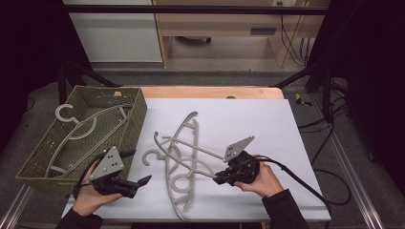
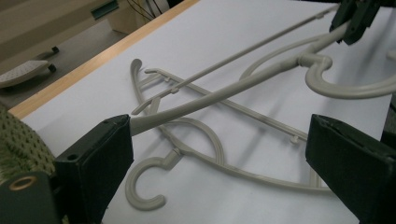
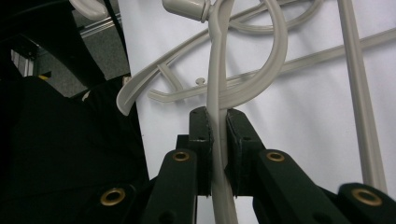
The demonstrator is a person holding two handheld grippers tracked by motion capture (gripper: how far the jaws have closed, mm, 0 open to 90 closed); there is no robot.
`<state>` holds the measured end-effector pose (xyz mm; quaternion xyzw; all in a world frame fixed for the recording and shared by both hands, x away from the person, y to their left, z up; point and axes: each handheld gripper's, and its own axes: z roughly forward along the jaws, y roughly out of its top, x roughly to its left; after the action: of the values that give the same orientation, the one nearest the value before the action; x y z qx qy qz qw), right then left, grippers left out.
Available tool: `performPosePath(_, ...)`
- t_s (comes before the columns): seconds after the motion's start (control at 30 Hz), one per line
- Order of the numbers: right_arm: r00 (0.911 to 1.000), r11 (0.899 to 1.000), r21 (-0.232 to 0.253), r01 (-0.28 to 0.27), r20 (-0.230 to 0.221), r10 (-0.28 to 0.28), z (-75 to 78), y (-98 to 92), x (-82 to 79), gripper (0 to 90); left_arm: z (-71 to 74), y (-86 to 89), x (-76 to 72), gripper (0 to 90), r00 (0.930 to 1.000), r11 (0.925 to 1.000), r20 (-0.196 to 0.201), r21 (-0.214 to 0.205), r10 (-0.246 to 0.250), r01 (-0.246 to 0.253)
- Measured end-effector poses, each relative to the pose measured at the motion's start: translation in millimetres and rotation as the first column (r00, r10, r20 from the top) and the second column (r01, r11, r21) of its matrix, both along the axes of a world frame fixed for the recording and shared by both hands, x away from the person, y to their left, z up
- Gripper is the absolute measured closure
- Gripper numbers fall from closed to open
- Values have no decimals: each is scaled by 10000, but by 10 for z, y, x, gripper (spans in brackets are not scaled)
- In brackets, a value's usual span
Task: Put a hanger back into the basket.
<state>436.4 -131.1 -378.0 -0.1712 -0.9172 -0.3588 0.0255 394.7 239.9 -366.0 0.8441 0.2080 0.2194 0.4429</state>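
Right gripper view: right hand-held gripper (image 3: 218,135) pinching hanger arm (image 3: 217,84); high view: left hand-held gripper (image 1: 138,167) spread, w/ basket (image 1: 136,119).

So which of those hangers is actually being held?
The hanger clamped in the right tool, its arm raised off the sheet; the others lie loose on the sheet or in the basket.

From my remote seat this reads as a lab or recording studio. I see a white work board (image 1: 248,119) on a wooden table (image 1: 210,91), ringed by a black metal frame (image 1: 191,9) and dark drapes, loose cables (image 1: 329,143) on the grey floor, plain plywood furniture (image 1: 215,24) behind.
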Motion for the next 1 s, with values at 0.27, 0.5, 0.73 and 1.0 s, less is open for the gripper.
performPosePath(0.27, 9997, 9998, 11, -222, -75, 222, 41, -30, -37, 821, 29, -197, 37, 85, 9975, 9923, 175, 1046, -691, 669)
performPosePath(0.5, 9985, 9986, 137, -516, -188, 519, 64, -43, -82, 821, -11, -423, 58, 122, 9906, 9672, 377, 2241, -1316, 1200)
performPosePath(0.73, 9962, 9963, 258, -821, -280, 828, 92, -60, -118, 821, -95, -601, 74, 200, 9798, 9396, 643, 3016, -1892, 1616)
performPosePath(1.0, 9934, 9940, 342, -1041, -438, 1055, 94, -56, -141, 820, -168, -701, 78, 413, 9591, 8921, 1264, 4141, -2533, 1810)
